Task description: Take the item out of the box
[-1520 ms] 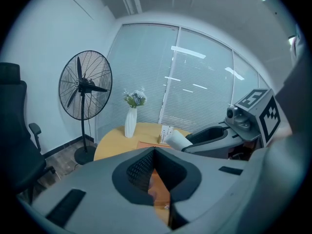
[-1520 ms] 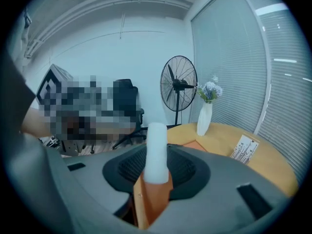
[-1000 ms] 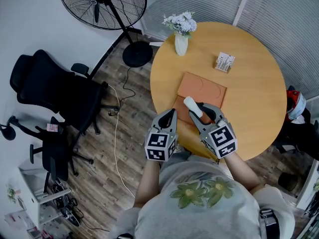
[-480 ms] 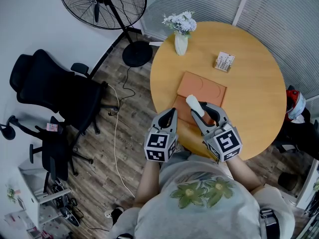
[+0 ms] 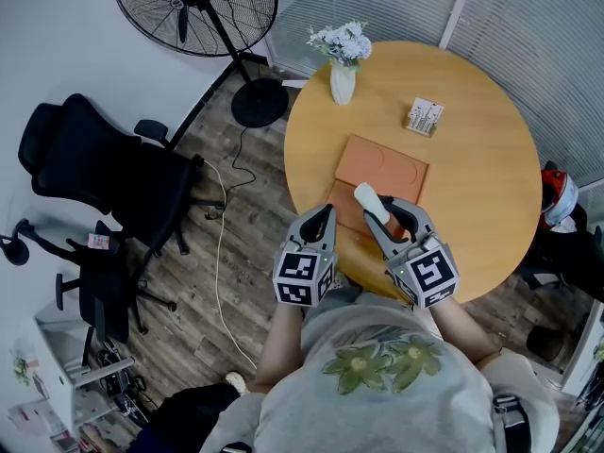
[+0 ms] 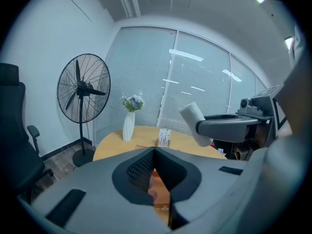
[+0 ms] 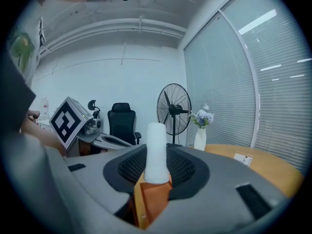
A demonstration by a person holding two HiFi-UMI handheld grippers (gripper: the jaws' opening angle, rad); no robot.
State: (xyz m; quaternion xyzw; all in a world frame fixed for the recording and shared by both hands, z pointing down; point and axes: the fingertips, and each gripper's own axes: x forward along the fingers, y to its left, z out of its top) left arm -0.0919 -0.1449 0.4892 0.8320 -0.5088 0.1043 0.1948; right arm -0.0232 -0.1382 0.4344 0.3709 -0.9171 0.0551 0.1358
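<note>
A white cylindrical item (image 5: 369,202) stands up out of my right gripper (image 5: 382,217), which is shut on its lower end over the open orange box (image 5: 381,169). The jaws have just closed a little further on it. In the right gripper view the item (image 7: 157,152) stands upright between the pads, with orange card below it. My left gripper (image 5: 326,211) is shut on nothing at the box's left side, near the table edge. From the left gripper view (image 6: 155,152) the item (image 6: 194,120) shows held in the right gripper's finger (image 6: 229,126).
The round wooden table (image 5: 481,177) also carries a white vase of flowers (image 5: 343,72) and a small card box (image 5: 426,118) at the far side. A standing fan (image 5: 193,8) and black office chairs (image 5: 94,168) stand on the floor to the left.
My right gripper has shifted slightly to the right with the white item in it. The left gripper has stayed put.
</note>
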